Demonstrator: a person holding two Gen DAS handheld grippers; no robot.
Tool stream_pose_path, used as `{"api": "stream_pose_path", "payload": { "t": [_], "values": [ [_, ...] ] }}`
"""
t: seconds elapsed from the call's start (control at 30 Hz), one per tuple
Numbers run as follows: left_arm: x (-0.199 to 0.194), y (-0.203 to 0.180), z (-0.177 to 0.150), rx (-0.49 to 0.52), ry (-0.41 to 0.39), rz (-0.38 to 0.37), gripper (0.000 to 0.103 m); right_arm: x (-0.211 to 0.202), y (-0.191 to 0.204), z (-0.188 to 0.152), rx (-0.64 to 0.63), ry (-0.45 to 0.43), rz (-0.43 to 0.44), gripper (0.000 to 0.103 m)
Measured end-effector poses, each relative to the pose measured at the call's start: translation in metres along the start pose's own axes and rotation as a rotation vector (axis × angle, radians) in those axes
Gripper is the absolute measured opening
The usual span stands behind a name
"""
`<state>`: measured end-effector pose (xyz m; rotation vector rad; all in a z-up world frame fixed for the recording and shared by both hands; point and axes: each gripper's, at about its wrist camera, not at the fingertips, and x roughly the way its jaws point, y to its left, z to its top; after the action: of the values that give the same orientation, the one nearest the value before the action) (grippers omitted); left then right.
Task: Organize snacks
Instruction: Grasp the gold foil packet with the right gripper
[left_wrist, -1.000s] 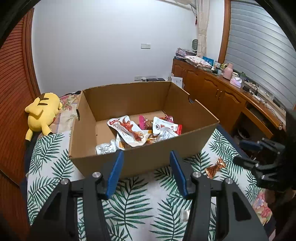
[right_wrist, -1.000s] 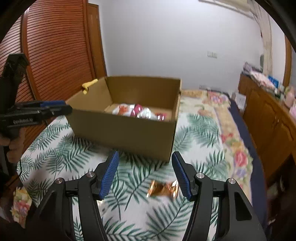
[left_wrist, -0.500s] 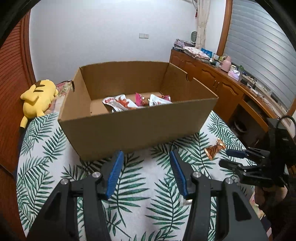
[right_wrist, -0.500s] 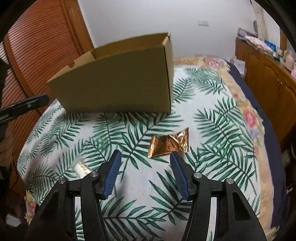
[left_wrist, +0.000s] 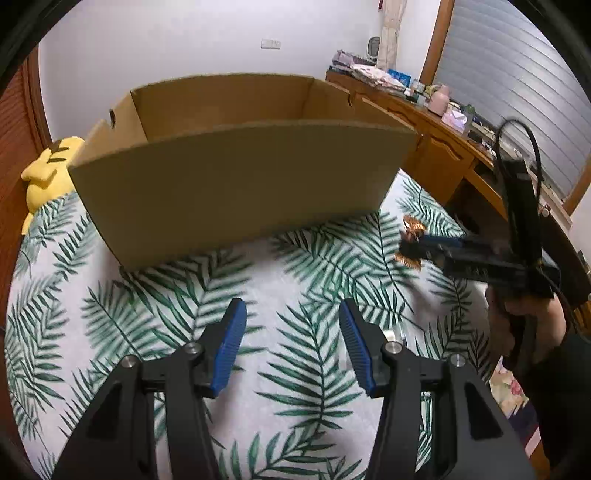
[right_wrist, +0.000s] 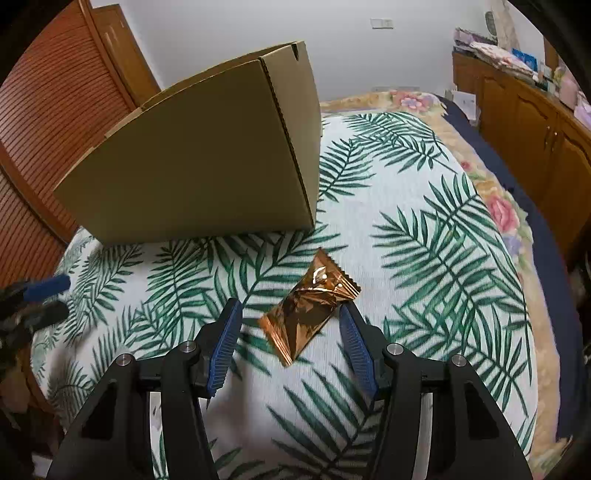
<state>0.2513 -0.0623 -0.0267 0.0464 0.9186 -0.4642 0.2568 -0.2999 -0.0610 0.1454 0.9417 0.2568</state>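
Observation:
A copper foil snack packet (right_wrist: 308, 314) lies on the leaf-print cloth (right_wrist: 424, 229), just in front of the cardboard box (right_wrist: 207, 166). My right gripper (right_wrist: 290, 314) hangs low over the packet, which sits between its blue pads; they do not press on it. In the left wrist view the right gripper (left_wrist: 424, 245) covers part of the packet (left_wrist: 410, 225). My left gripper (left_wrist: 291, 321) is open over bare cloth before the box (left_wrist: 240, 177). A small white wrapper (left_wrist: 393, 334) peeks from behind its right finger. The box's inside is hidden.
A yellow plush toy (left_wrist: 48, 173) lies left of the box. A cluttered wooden cabinet (left_wrist: 443, 147) runs along the right wall and a slatted wooden door (right_wrist: 48, 110) stands on the left. A person's hand (left_wrist: 532, 314) holds the right gripper. Floral bedding (right_wrist: 498, 210) borders the cloth.
Both grippers have sunk toward the cloth, so the snacks inside the box dropped out of sight. The right gripper came down around the copper packet and rolled a little.

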Motion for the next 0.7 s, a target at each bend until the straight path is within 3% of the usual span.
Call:
{"api": "stream_pose_path", "payload": {
  "t": [0.2, 0.43, 0.7],
  "values": [
    [0.007, -0.013, -0.013, 0.019, 0.027, -0.016, 0.052, 0.006, 0.003, 0.007, -0.008, -0.009, -0.036, 0.052],
    [0.01, -0.028, -0.025, 0.054, 0.047, -0.029, 0.052, 0.01, -0.001, 0.008, -0.016, -0.013, -0.072, 0.026],
    [0.01, -0.033, -0.038, 0.118, 0.073, -0.04, 0.052, -0.01, -0.004, -0.003, -0.011, -0.051, -0.063, 0.026]
  ]
}}
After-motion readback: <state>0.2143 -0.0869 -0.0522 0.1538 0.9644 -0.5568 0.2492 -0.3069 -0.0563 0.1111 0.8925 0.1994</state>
